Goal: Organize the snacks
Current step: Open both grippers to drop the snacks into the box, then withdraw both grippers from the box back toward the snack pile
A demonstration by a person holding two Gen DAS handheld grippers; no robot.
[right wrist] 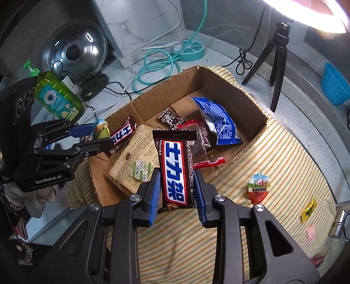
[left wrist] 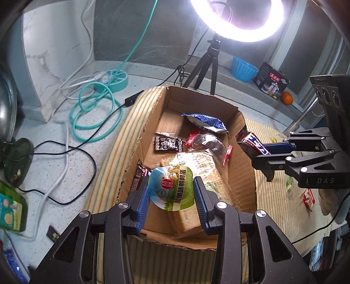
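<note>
A speckled pale stone counter [left wrist: 91, 174] is seen, backed by marble-patterned wall panels, with a lit ring light [left wrist: 236, 19] on a small black tripod [left wrist: 205, 65] behind an open cardboard box [left wrist: 247, 174]. The box rests on a yellow striped cloth [right wrist: 284, 166] spread over the counter. Inside the box lie a blue snack bag [right wrist: 221, 120], a small dark printed packet [right wrist: 170, 118], a clear wrapper with red ends [right wrist: 203, 142] and a flat paper-wrapped block [right wrist: 135, 153]. A round green-and-blue sealed egg snack [left wrist: 172, 190] is pinched between the blue pads of the left gripper [left wrist: 171, 196], held over the near edge of the box. A dark chocolate bar [right wrist: 176, 168] with blue and white lettering is clamped upright in the right gripper [right wrist: 177, 192], just above the box's near wall. To the left of the box, a teal cable [left wrist: 96, 113] is coiled beside a teal round power strip [left wrist: 113, 79], with white and black cords trailing across bare counter. A steel pot lid [right wrist: 74, 52] and a green bottle [right wrist: 56, 96] stand farther left of the box. To the right of the box, a red-and-green sealed snack [right wrist: 259, 187] and a small yellow packet [right wrist: 308, 209] lie on open cloth. Behind the box, a blue bowl [left wrist: 244, 70], a black carton [left wrist: 272, 80] and an orange [left wrist: 287, 97] sit on a ledge.
</note>
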